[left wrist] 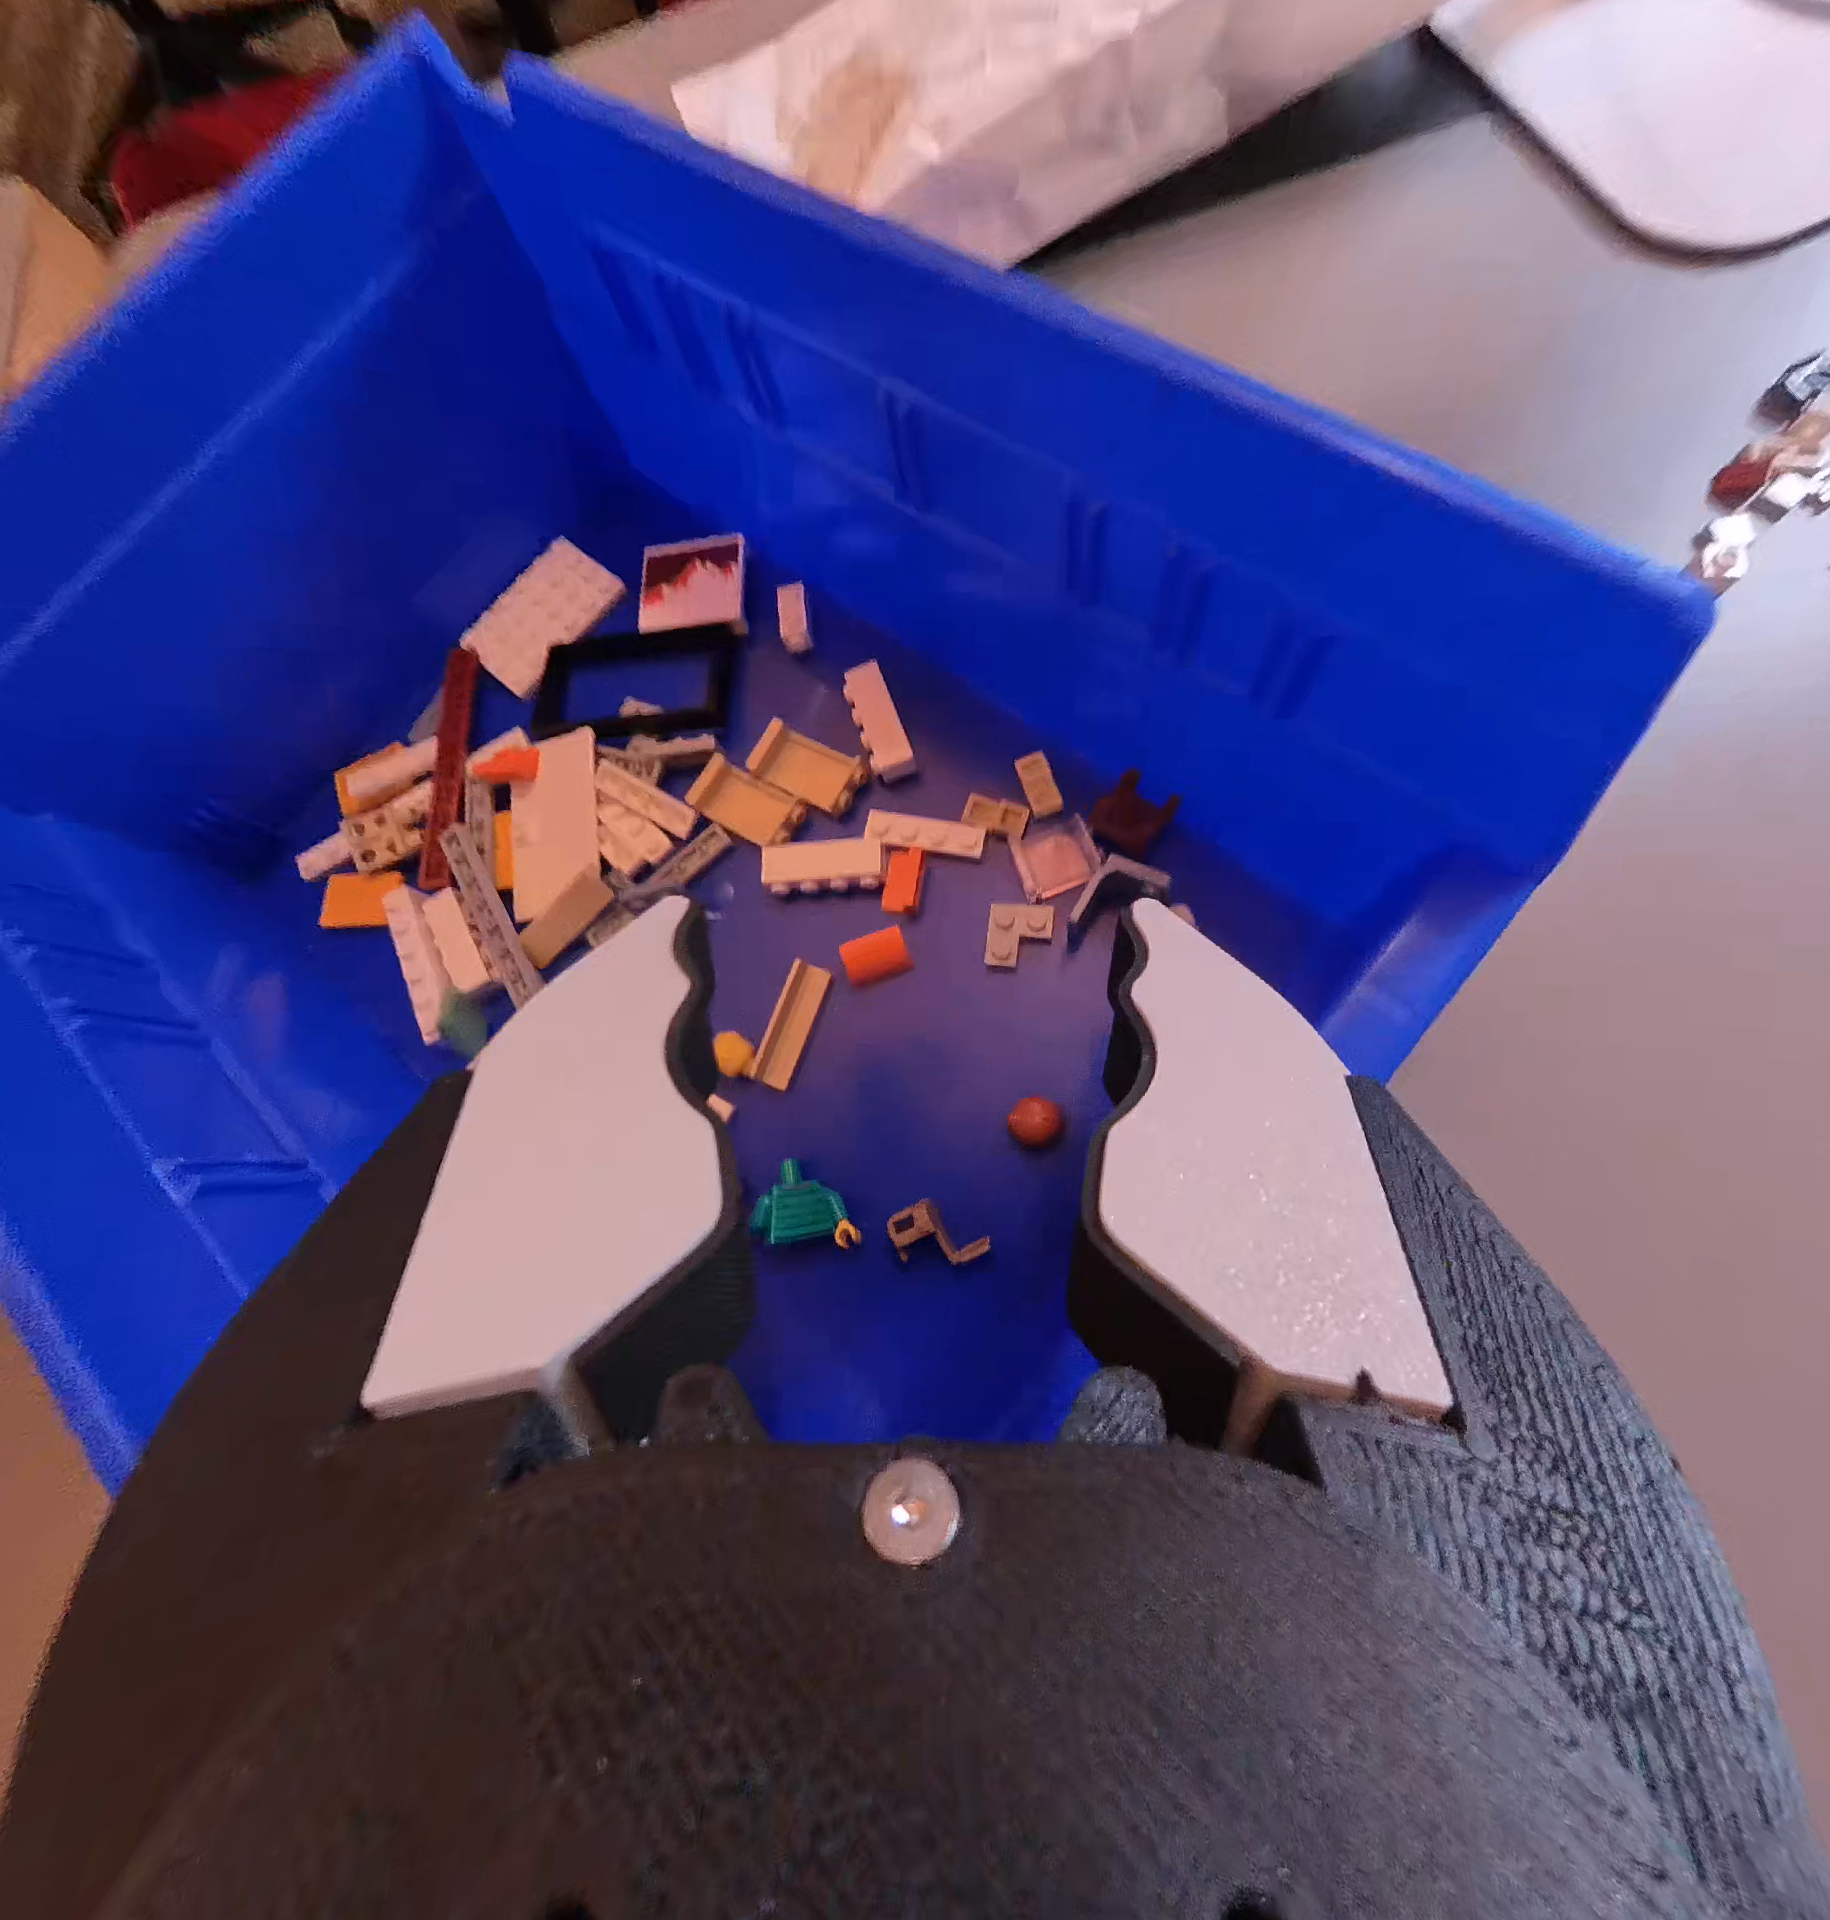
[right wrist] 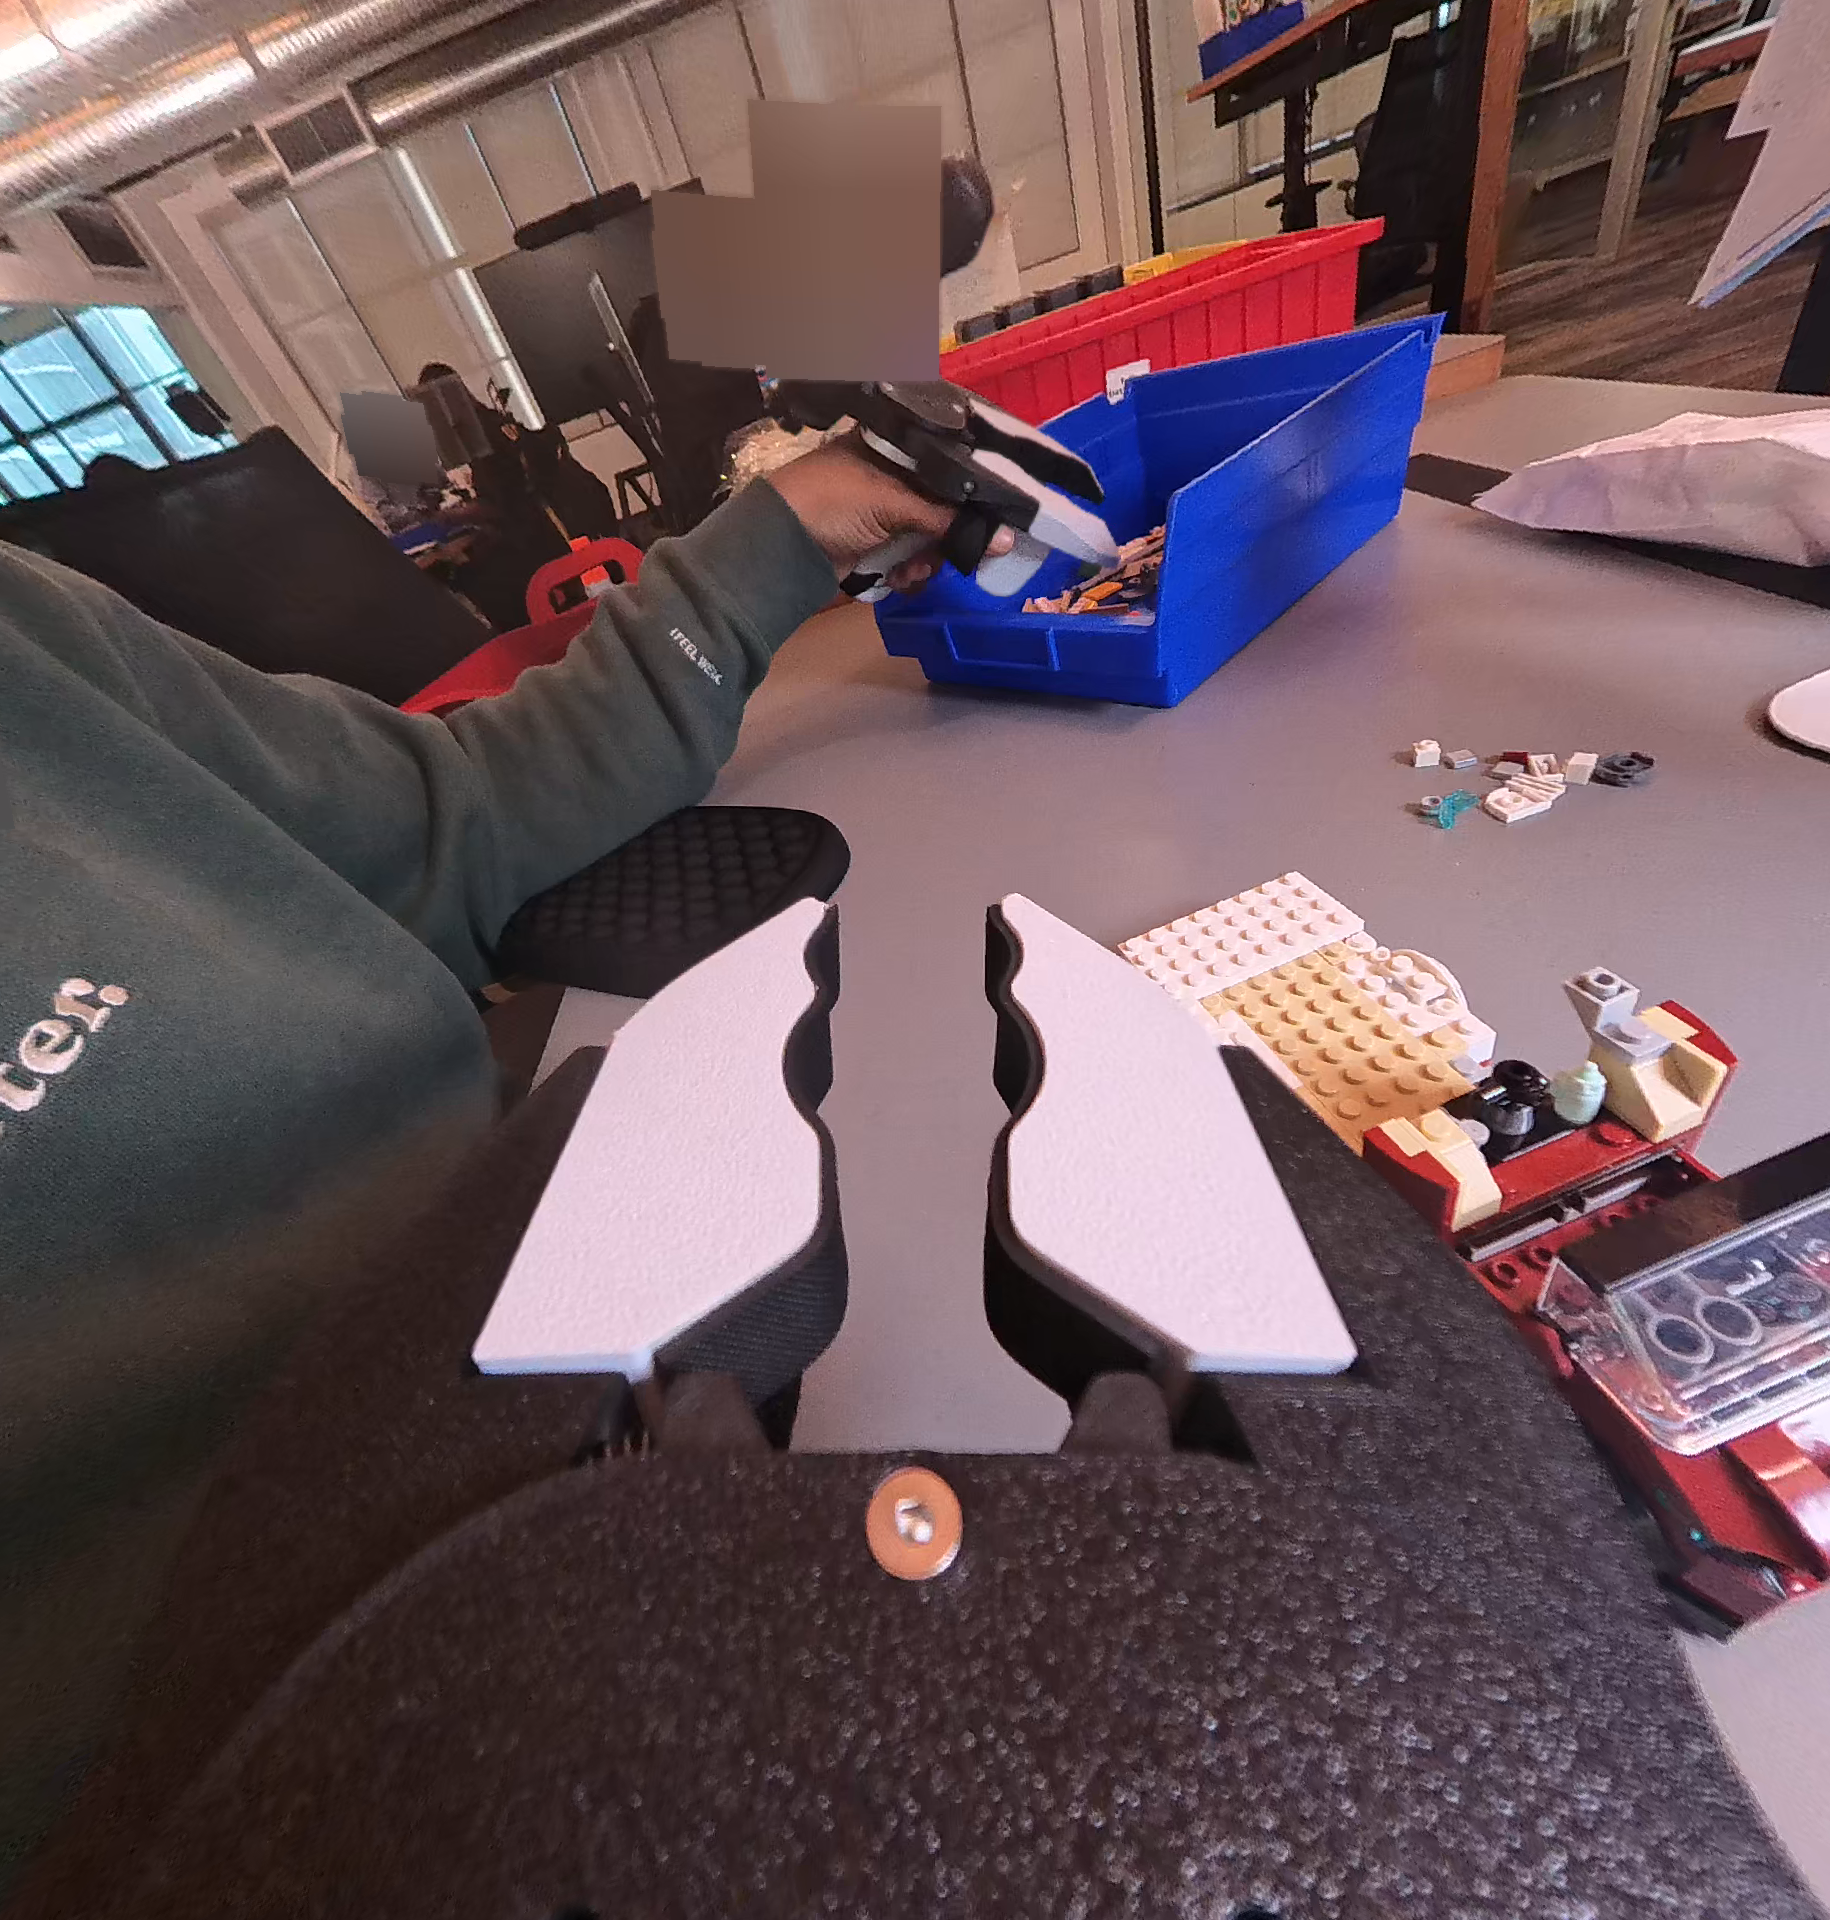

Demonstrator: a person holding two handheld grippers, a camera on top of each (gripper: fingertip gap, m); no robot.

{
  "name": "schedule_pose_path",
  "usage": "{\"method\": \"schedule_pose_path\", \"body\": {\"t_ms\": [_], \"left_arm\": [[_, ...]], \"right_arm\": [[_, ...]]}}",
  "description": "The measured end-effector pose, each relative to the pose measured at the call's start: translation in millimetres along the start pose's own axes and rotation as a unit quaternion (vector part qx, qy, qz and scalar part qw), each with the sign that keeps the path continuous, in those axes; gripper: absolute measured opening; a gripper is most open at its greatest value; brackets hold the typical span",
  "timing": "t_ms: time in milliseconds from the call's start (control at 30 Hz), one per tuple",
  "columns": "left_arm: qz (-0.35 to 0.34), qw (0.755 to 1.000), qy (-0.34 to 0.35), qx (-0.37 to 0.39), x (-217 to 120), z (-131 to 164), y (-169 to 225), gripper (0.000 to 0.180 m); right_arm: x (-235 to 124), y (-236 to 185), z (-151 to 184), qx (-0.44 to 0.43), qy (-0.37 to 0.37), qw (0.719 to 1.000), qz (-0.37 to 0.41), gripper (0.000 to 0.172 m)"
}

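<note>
Left gripper (left wrist: 911,914), jaws spread wide and bare, angled down into the blue bin (left wrist: 1098,499) above loose bricks (left wrist: 620,821). Right gripper (right wrist: 911,914), jaws parted and bare, hovers over the grey tabletop (right wrist: 1150,790) beside a partly built brick model (right wrist: 1576,1174); an office room lies beyond

My left wrist camera sits just behind the left gripper (left wrist: 911,914) and looks steeply down along its fingers into the blue bin (left wrist: 1098,436), close enough that the bin fills most of the view; a strip of the grey surface (left wrist: 1617,935) shows at the right. My right wrist camera rides low behind the right gripper (right wrist: 911,914), facing level across the surface (right wrist: 1150,790) toward the room. It sees the same blue bin (right wrist: 1275,540) from well away, with the left gripper (right wrist: 1082,514) over it. Both views also share the small cluster of loose pieces (left wrist: 1794,478) (right wrist: 1524,784) on the surface.
</note>
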State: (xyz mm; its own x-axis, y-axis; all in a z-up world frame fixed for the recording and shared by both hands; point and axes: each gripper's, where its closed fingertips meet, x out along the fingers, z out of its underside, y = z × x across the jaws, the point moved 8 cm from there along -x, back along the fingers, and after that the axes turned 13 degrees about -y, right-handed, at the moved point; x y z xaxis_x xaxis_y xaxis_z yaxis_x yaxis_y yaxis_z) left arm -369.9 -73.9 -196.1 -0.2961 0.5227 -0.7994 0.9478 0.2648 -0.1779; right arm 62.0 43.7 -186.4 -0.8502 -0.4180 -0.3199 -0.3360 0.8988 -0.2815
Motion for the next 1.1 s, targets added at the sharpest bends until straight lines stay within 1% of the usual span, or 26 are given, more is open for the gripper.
{"method": "schedule_pose_path", "body": {"t_ms": [67,167,233,333,400,467,533,633,733,800,867,967,1033,1100], "left_arm": [[-0.011,0.999,0.047,0.013,-8,-7,3,0.073],[-0.004,0.986,0.161,0.049,-29,-23,22,0.064],[0.021,0.969,0.233,0.075,-44,-33,43,0.053],[0.07,0.937,0.325,0.103,-61,-43,78,0.032],[0.112,0.918,0.366,0.105,-66,-44,100,0.022],[0.139,0.903,0.392,0.113,-66,-44,121,0.013],[0.15,0.895,0.399,0.131,-63,-43,138,0.008],[0.165,0.888,0.397,0.161,-58,-41,160,0.005],[0.177,0.886,0.392,0.173,-53,-38,173,0.005],[0.193,0.888,0.381,0.172,-48,-35,180,0.005],[0.2,0.888,0.372,0.179,-42,-31,186,0.004],[0.204,0.891,0.359,0.187,-34,-27,191,0.003],[0.204,0.892,0.357,0.187,-32,-26,192,0.003],[0.198,0.892,0.361,0.187,-33,-26,190,0.003]], "right_arm": [[-1,0,0,-0.005,0.001,1.0,0.006,0.027],[-2,3,0,-0.015,0.001,1.0,0.027,0.027],[-4,6,1,-0.024,0.003,0.998,0.051,0.027],[-9,11,0,-0.037,0.015,0.994,0.102,0.029],[-14,16,-2,-0.046,0.026,0.989,0.141,0.03],[-20,21,-4,-0.051,0.037,0.982,0.177,0.031],[-26,26,-7,-0.052,0.048,0.976,0.207,0.034],[-33,36,-18,-0.064,0.051,0.963,0.259,0.037],[-39,50,-40,-0.083,0.045,0.947,0.306,0.039],[-44,66,-60,-0.087,0.043,0.934,0.343,0.038],[-51,92,-82,-0.081,0.047,0.917,0.389,0.037],[-64,147,-109,-0.025,0.06,0.895,0.441,0.034],[-71,184,-119,0.012,0.064,0.885,0.46,0.034],[-75,215,-126,0.028,0.061,0.871,0.487,0.034]]}}
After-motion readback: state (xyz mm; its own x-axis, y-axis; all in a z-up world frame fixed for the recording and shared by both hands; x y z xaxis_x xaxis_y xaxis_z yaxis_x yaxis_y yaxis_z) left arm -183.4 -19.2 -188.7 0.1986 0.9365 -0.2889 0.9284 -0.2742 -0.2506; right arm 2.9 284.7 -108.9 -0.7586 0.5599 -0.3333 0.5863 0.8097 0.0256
